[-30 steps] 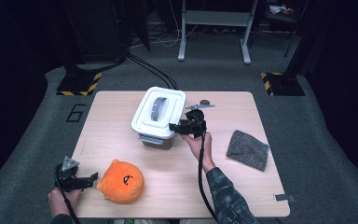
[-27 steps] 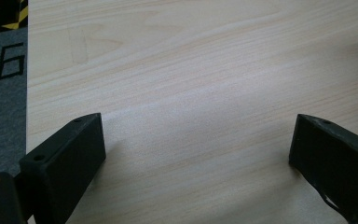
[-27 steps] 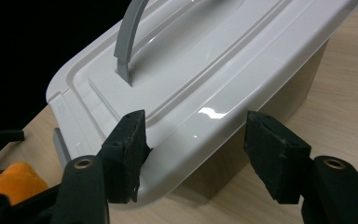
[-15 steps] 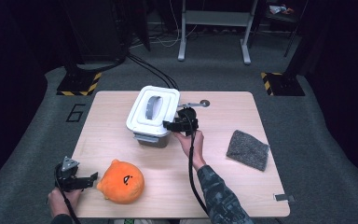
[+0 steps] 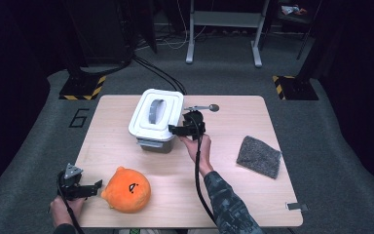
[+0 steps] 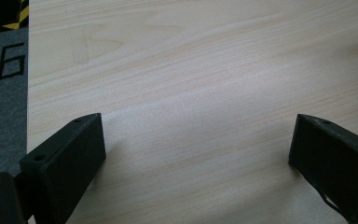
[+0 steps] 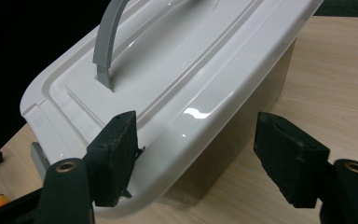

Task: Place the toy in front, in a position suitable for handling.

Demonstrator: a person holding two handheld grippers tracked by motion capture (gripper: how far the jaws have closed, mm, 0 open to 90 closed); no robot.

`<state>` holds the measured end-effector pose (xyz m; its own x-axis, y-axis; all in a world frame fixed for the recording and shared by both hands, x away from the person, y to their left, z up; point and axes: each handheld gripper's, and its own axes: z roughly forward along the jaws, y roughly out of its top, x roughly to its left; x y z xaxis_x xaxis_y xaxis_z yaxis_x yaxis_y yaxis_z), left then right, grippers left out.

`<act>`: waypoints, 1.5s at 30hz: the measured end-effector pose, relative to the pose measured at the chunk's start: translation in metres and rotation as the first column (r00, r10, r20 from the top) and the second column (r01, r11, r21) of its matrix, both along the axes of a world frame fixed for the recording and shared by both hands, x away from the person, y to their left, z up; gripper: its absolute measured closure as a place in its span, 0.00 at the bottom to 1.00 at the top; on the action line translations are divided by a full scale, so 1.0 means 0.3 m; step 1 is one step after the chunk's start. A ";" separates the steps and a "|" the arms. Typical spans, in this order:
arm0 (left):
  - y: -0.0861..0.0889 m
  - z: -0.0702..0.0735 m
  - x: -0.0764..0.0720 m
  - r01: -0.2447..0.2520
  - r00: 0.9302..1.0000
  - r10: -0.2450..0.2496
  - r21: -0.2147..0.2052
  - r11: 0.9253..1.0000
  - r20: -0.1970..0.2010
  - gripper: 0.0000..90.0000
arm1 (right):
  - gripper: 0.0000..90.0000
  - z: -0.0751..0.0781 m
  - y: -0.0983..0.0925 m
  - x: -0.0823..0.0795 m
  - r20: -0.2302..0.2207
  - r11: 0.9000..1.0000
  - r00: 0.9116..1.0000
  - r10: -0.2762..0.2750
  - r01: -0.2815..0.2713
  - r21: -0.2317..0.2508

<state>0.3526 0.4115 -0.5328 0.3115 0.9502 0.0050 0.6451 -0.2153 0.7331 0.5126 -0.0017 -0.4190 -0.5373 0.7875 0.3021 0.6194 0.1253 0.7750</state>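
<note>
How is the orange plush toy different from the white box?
The orange plush toy is round and soft-looking; the white box is hard plastic with straight sides. The toy bears a small black mark; the box has a grey handle on its lid. The toy lies near the table's front edge, the box farther back. Both rest on the wooden table.

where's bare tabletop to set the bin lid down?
Widest bare patch of the light wooden table: front middle, between the orange plush toy and the grey scrubbing cloth. Far right corner and the left edge beside the white lidded plastic bin are free too. Crowded: around the bin, right gripper and metal spoon.
</note>
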 end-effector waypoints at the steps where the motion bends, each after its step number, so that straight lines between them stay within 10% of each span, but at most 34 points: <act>1: -0.001 -0.001 0.000 -0.001 1.000 0.001 -0.002 1.000 0.002 0.04 | 0.30 0.002 -0.009 -0.006 0.004 1.000 1.000 -0.004 0.004 0.008; 17: -0.001 -0.001 0.000 -0.001 1.000 0.001 -0.003 1.000 0.003 0.04 | 0.20 0.005 -0.236 -0.147 0.076 0.998 0.997 0.026 -0.022 -0.056; 32: 0.001 0.001 0.000 0.002 1.000 -0.002 0.001 1.000 -0.003 0.04 | 0.15 -0.188 -0.426 -0.344 0.043 0.986 0.999 0.031 -0.024 -0.165; 45: 0.001 0.002 0.001 0.002 1.000 -0.002 0.001 1.000 -0.008 0.03 | 0.09 -0.324 -0.466 -0.454 0.024 0.969 0.999 0.043 -0.035 -0.246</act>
<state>0.3530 0.4118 -0.5322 0.3132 0.9497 0.0030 0.6509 -0.2169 0.7275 0.3764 -0.1414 -0.5161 -0.5747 0.8138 0.0863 0.5879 0.3371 0.7354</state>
